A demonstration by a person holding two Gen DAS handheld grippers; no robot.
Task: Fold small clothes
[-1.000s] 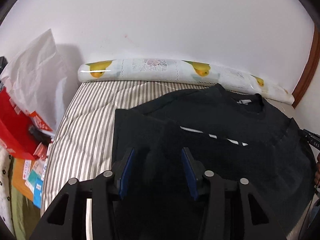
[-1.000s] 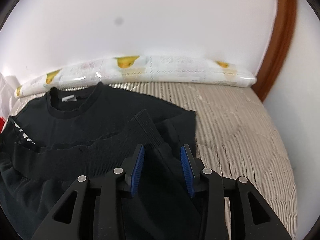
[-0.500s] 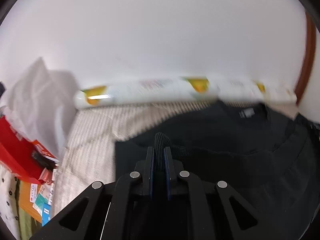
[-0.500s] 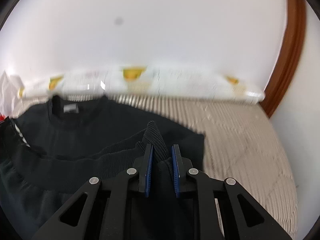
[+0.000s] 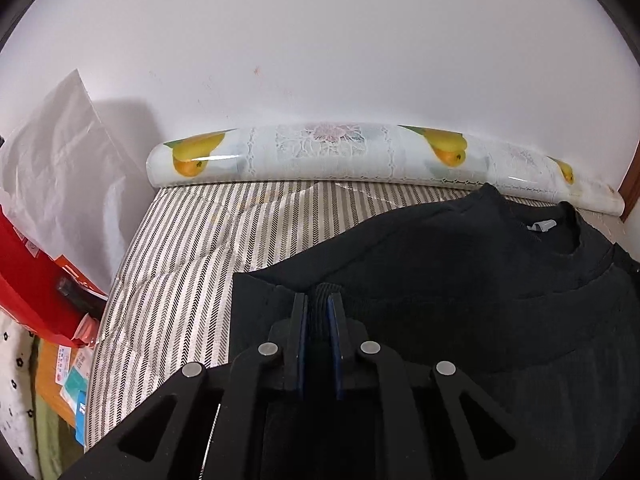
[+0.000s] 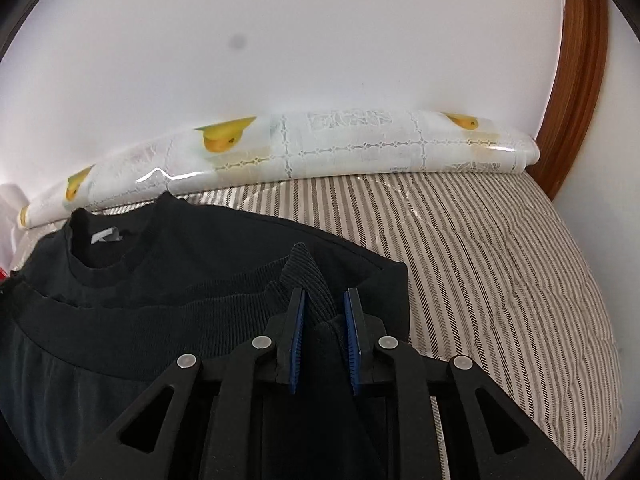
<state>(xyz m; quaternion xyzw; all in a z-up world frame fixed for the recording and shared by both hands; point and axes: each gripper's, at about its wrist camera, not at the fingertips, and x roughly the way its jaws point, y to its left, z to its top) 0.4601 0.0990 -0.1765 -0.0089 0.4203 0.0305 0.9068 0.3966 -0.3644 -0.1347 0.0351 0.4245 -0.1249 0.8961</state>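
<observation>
The black sweater [image 5: 460, 264] lies on the striped bed [image 5: 192, 256], lower centre of frame. The left gripper [image 5: 318, 308] and right gripper [image 6: 325, 306] have just closed, each clamping the ribbed hem. The hem-to-collar fold remains unfinished.

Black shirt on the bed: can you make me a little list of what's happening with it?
garment: black shirt, collar toward the wall
surface: striped bed
left gripper: shut on the ribbed hem
right gripper: hem bunched between its pads
fold: hem lifted toward the collar
behind: roll with a fruit print along the wall
</observation>
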